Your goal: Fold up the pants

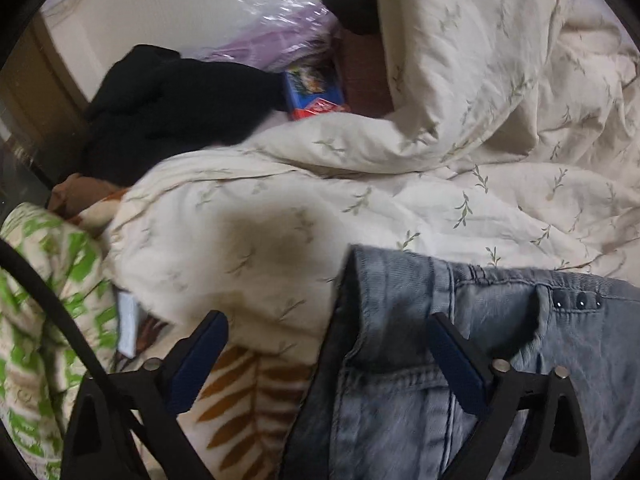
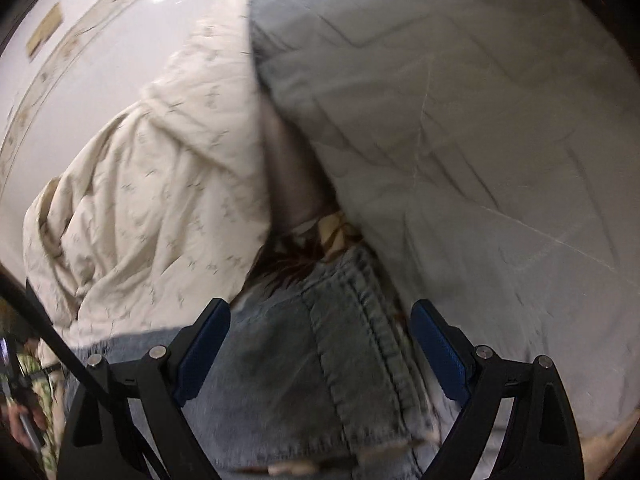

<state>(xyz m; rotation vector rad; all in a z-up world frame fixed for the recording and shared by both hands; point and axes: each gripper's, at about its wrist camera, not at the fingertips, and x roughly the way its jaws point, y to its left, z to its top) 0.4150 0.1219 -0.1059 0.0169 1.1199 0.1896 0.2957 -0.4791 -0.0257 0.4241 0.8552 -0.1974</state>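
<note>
1. Nearest the left wrist lens: left gripper (image 1: pixel 328 344), black angular arms with ribbed dark-blue pads, jaws spread wide, gripping nothing; waistband edge of the jeans (image 1: pixel 460 360) lying between them, pads clear of the cloth.
2. Same in the right wrist view: right gripper (image 2: pixel 320 340), jaws wide apart, faded denim with a thick double-stitched seam (image 2: pixel 372 320) between the pads, untouched.
3. Jeans: pale, washed-out blue, soft and rumpled, with a pocket opening and three small dark studs (image 1: pixel 576 302) toward 3 o'clock; spread at 5 o'clock in the left view, on top of the bedding.
4. Cream quilt (image 1: pixel 400 200), puffy and creased, printed with small green sprigs, filling 12 to 3 o'clock.
5. Fleecy blanket (image 1: pixel 248 392) with rust-brown fern leaves at 6 o'clock; green-leaf cloth (image 1: pixel 48 280) at 8 o'clock.
6. Black garment (image 1: pixel 172 108) heaped at 10 o'clock; blue printed box (image 1: pixel 316 92) and crinkled clear plastic (image 1: pixel 280 20) near 12, lettering too blurred to read.
</note>
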